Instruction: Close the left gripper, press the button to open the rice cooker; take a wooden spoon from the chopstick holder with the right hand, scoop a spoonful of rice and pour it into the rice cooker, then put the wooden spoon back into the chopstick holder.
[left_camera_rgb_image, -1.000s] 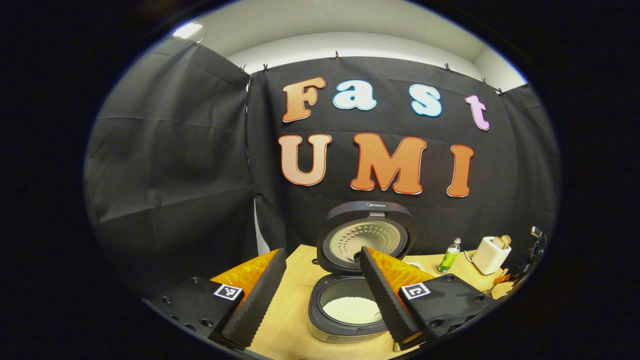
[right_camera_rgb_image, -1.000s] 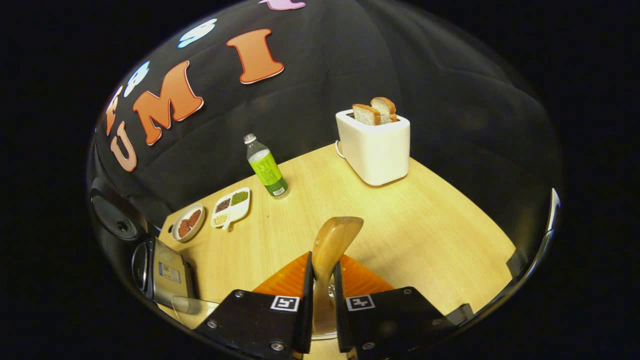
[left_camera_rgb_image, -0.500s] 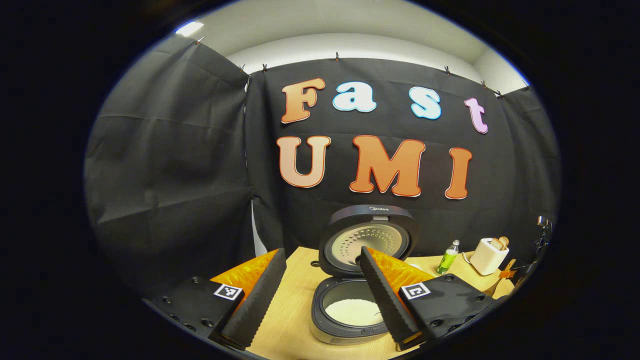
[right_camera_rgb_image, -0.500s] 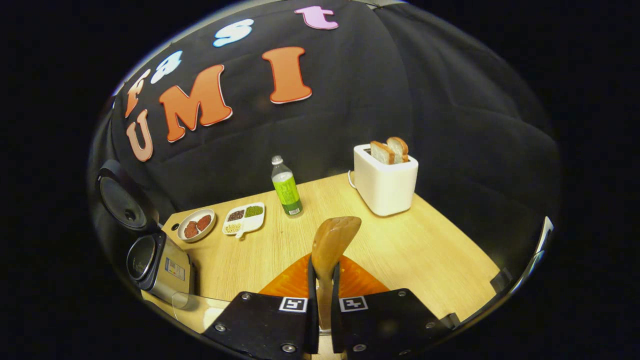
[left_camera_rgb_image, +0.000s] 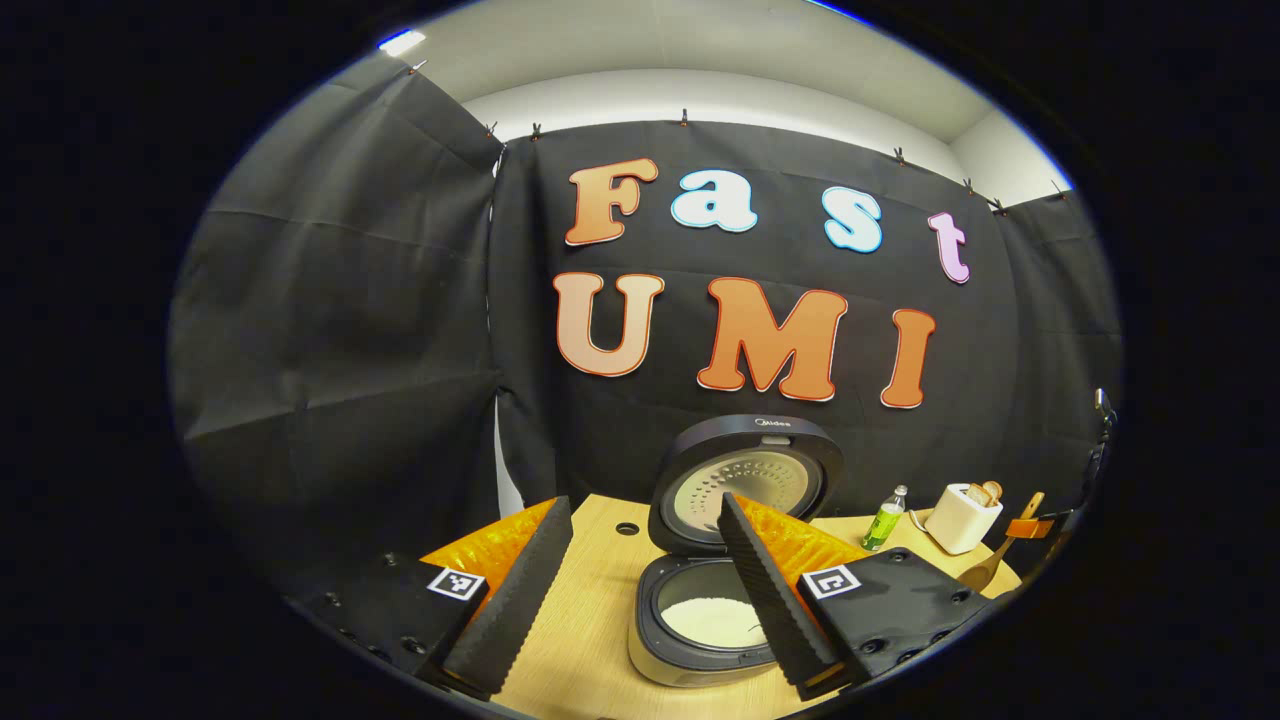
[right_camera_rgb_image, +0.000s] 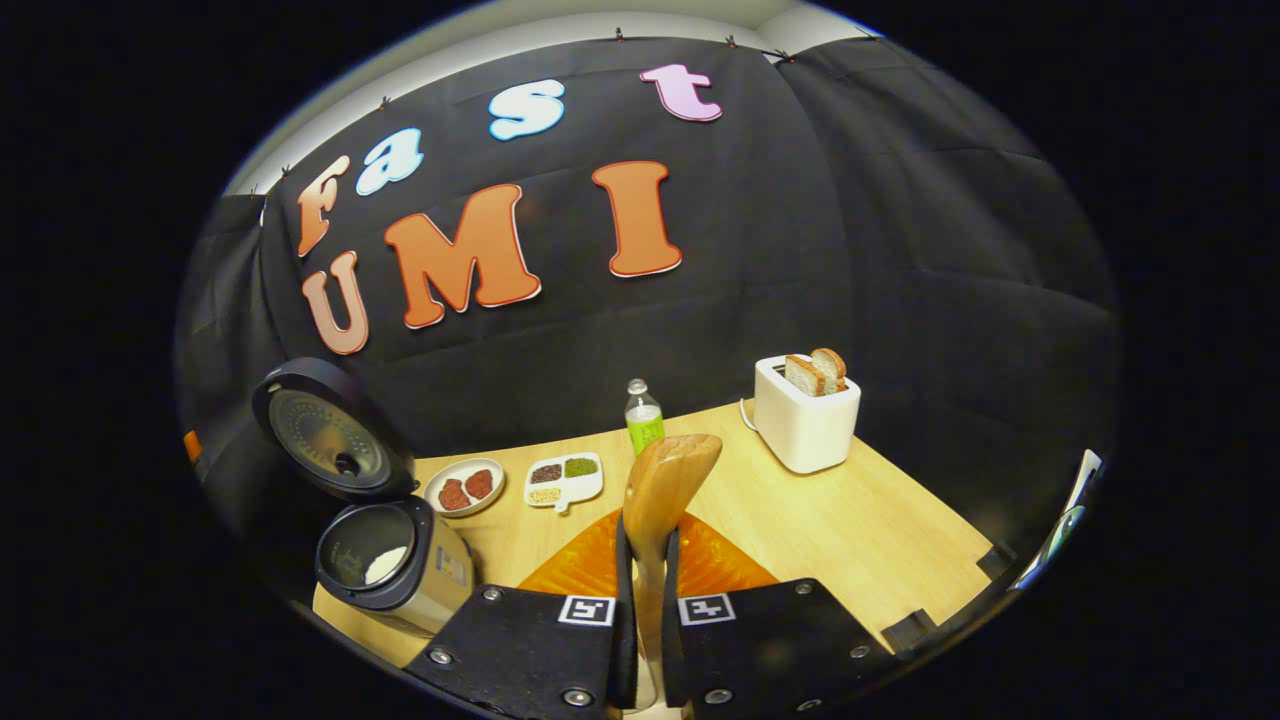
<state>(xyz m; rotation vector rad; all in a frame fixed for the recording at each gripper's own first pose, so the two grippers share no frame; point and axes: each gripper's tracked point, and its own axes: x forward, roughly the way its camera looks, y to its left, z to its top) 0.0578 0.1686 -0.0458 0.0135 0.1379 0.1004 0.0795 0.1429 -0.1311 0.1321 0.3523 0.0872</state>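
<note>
left tongs (left_camera_rgb_image: 640, 590): fingers spread wide apart, nothing between them, held above the light wooden desk (left_camera_rgb_image: 590, 610) in front of the cooker.
right tongs (right_camera_rgb_image: 646, 560): fingers pressed together on the handle of the brown wooden spoon (right_camera_rgb_image: 665, 490); its bowl stands up above the fingertips.
rice cooker: the dark round rice cooker with a silver body (left_camera_rgb_image: 705, 620) sits on the desk with its lid (left_camera_rgb_image: 748, 485) swung upright; white rice (left_camera_rgb_image: 712, 622) lies in the inner pot. in the right gripper view it stands at the desk's near left corner (right_camera_rgb_image: 385, 565).
spoon seen from afar: in the left gripper view it shows at the far right (left_camera_rgb_image: 995, 560), slanted, bowl downward.
other things: green plastic bottle (right_camera_rgb_image: 644, 420), white toaster with two bread slices (right_camera_rgb_image: 805, 415), round white plate (right_camera_rgb_image: 464, 487) and divided white dish (right_camera_rgb_image: 564, 478) just beside each other.
</note>
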